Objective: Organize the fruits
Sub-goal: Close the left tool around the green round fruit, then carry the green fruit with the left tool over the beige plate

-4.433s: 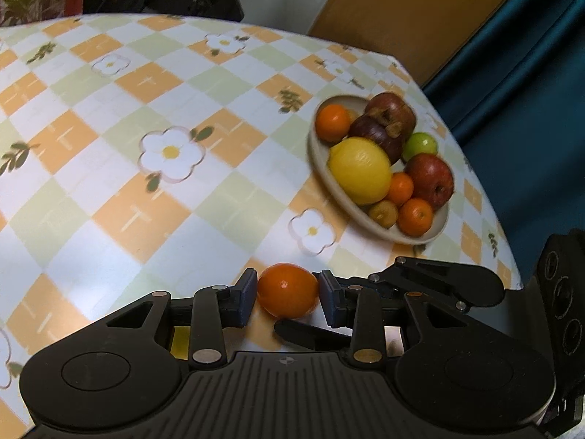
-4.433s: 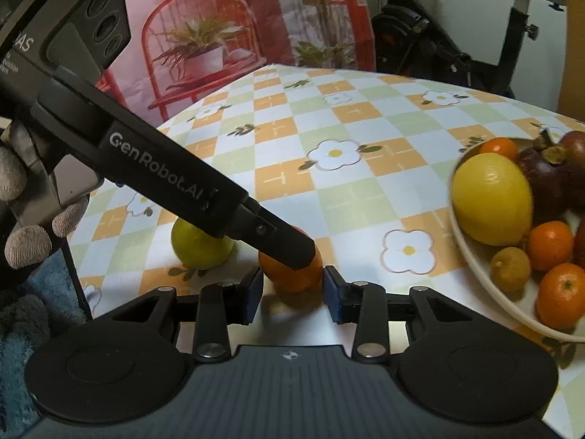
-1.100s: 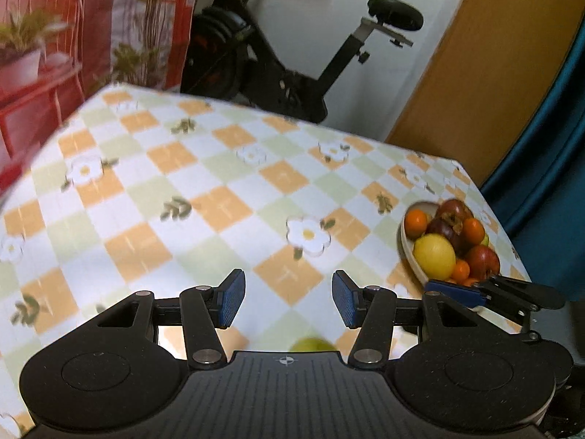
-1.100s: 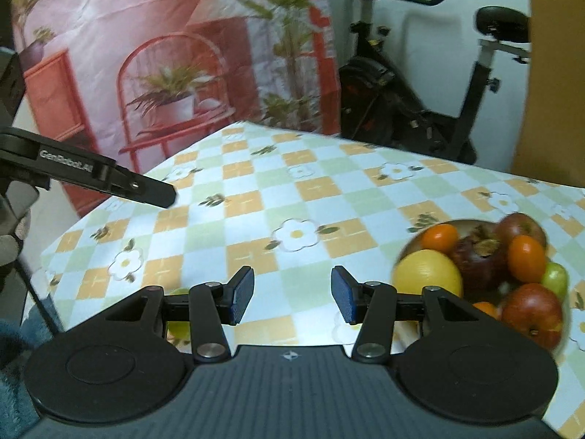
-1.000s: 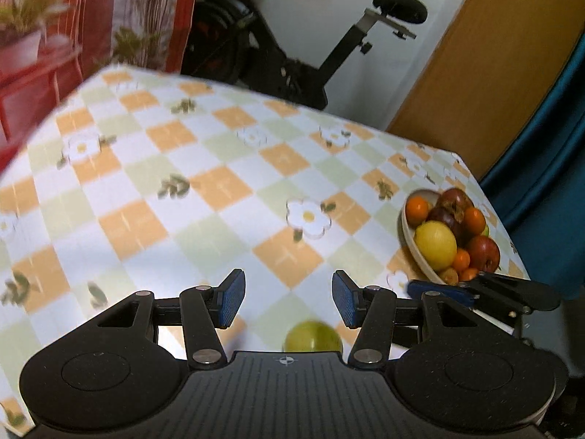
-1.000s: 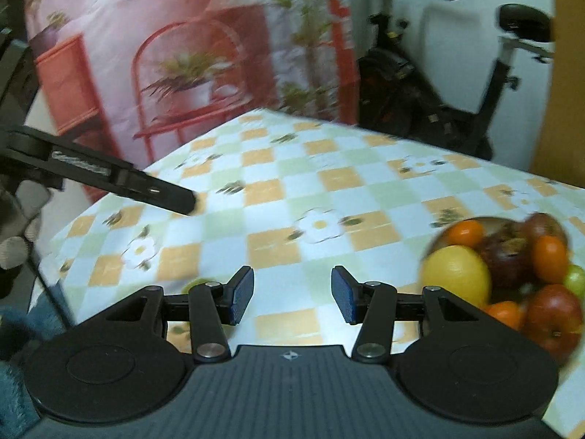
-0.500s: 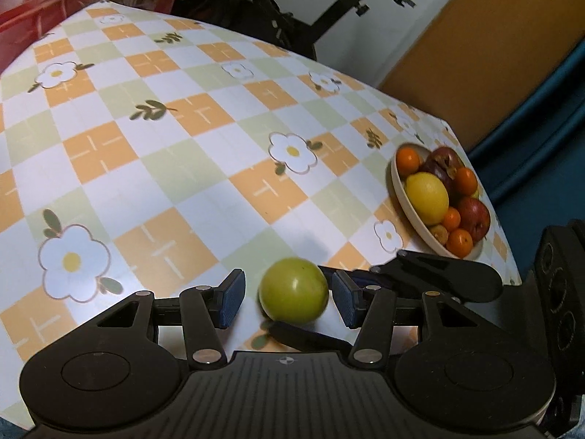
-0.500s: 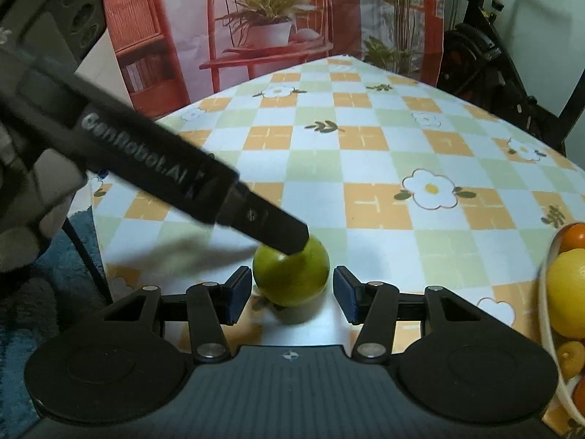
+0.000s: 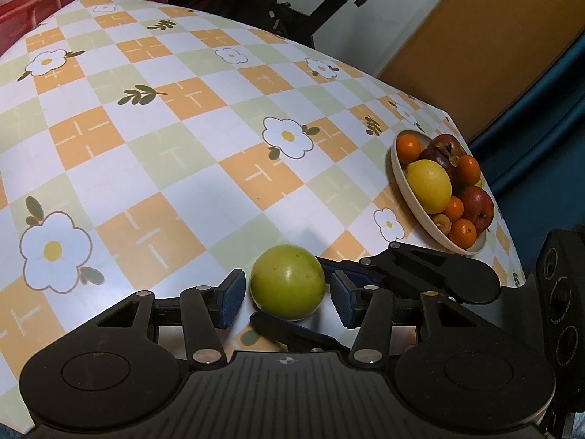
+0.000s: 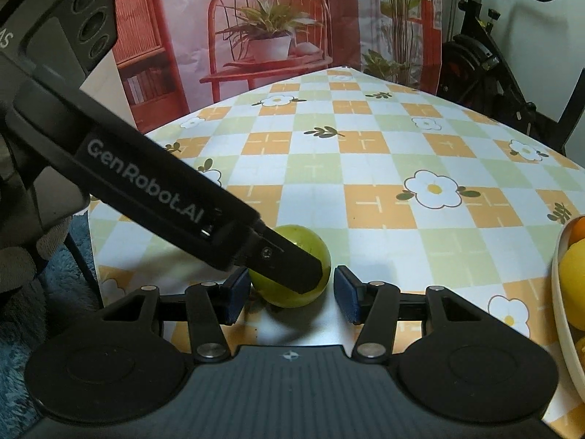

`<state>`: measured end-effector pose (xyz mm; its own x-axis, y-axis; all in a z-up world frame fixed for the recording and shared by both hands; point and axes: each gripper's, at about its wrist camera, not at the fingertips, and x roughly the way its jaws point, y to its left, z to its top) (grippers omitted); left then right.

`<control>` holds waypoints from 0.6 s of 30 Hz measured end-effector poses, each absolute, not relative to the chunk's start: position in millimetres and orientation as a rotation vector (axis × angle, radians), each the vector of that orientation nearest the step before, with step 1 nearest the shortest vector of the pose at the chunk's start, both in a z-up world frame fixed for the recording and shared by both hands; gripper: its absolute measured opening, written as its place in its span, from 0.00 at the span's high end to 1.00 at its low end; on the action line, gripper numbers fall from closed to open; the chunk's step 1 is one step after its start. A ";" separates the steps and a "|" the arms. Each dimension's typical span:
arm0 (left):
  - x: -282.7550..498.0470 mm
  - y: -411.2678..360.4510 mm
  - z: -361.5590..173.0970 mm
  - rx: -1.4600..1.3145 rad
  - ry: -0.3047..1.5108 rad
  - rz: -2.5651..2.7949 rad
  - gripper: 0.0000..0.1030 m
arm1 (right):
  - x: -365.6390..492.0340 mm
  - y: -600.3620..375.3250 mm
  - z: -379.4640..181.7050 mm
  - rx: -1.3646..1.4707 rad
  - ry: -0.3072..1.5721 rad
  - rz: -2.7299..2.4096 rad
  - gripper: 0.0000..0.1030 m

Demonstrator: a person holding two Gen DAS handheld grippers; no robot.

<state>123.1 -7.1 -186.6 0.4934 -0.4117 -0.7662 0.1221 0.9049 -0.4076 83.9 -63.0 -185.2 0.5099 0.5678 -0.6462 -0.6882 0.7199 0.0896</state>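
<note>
Green fruit [image 9: 287, 286] on table [image 9: 182, 168], between spread fingers of both left gripper [image 9: 285, 301] and right gripper [image 10: 289, 294]; neither grips it. Step: pickup. Next: close on fruit, carry to bowl [image 9: 409, 197].

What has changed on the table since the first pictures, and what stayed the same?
The orange that both tongs framed near the table edge is gone from there. Now the left tongs and right tongs have come down around the green fruit, open and not yet closed on it. The bowl of fruit stayed at its place, still full.
</note>
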 end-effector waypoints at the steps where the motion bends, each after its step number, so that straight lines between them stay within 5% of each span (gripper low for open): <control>1: 123.0 -8.0 -186.5 -0.315 1.006 -0.333 0.49 | 83.1 -63.0 -185.0 -0.187 0.704 0.762 0.51; 18: 122.3 -14.2 -185.1 -0.292 1.001 -0.361 0.53 | 81.2 -70.4 -181.4 -0.145 0.717 0.754 0.51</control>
